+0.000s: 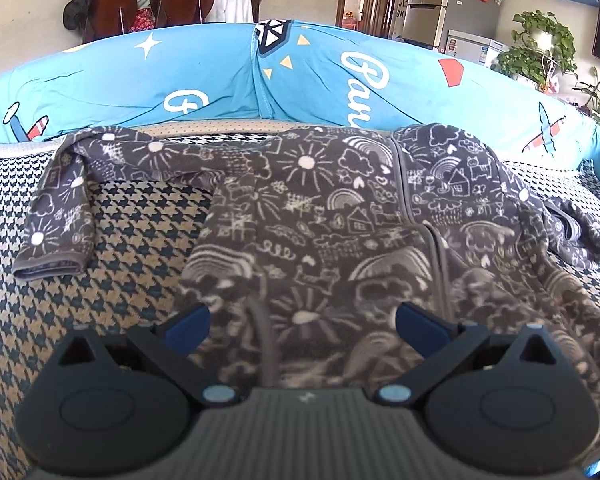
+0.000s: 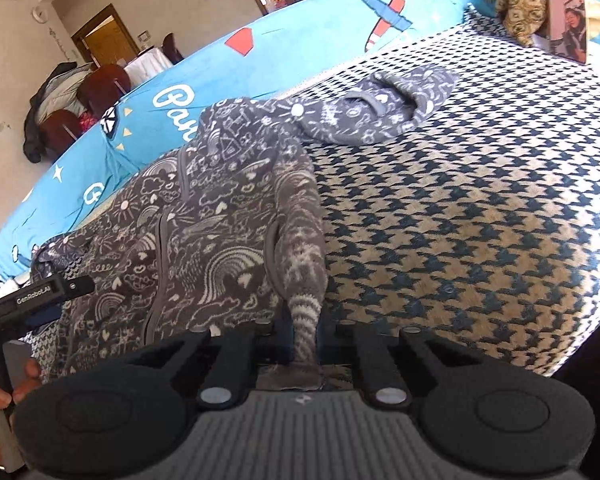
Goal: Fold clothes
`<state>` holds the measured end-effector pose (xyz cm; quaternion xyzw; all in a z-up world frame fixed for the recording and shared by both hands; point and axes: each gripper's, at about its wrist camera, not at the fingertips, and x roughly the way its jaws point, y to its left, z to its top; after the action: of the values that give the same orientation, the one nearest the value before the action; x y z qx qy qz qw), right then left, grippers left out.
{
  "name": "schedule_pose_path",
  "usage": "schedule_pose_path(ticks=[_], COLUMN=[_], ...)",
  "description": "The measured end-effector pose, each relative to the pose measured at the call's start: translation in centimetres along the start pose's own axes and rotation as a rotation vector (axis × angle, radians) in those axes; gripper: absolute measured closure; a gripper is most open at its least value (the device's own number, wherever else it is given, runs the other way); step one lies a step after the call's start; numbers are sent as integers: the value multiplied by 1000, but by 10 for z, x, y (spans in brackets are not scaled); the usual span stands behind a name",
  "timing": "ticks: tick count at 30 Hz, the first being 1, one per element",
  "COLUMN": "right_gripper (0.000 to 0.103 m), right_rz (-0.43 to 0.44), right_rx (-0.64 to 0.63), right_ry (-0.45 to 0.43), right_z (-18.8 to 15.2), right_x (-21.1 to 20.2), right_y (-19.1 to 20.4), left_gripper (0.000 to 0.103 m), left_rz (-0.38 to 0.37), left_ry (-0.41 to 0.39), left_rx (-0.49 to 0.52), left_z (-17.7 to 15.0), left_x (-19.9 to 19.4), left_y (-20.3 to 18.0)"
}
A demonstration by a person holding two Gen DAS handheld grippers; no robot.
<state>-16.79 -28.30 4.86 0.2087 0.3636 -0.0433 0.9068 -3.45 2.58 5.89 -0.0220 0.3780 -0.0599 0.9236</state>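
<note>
Right jaws tight on garment hem.

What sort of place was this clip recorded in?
Most likely a home living and dining room. A fridge covered in magnets stands at the back, wooden dining chairs sit by a table, and leafy houseplants grow beside a dark screen.

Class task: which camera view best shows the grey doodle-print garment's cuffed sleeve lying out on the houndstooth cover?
The left wrist view: the cuffed sleeve of the garment lies unobstructed, cuff visible. The right wrist view shows mostly bunched fabric pinched in the right gripper, and the hood beyond.
</note>
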Motion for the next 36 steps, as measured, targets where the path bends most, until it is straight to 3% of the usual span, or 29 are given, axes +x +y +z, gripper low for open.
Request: schedule_pose_path(ticks=[6, 14, 23, 36], right_gripper=[90, 78, 74, 71], right_rz=[-141, -46, 66, 72], right_rx=[-31, 48, -24, -34], right_ry=[38, -94, -95, -162], right_z=[-5, 2, -1, -1], right_x=[6, -14, -9, -11], right_y=[0, -9, 12, 25], left_gripper=[0, 0, 0, 0], left_rz=[24, 45, 66, 101], left_ry=[20, 62, 114, 149], left_rx=[-1, 20, 40, 48], left_z=[-2, -14, -27, -38], left_x=[2, 5, 9, 3], left_y=[8, 10, 9, 22])
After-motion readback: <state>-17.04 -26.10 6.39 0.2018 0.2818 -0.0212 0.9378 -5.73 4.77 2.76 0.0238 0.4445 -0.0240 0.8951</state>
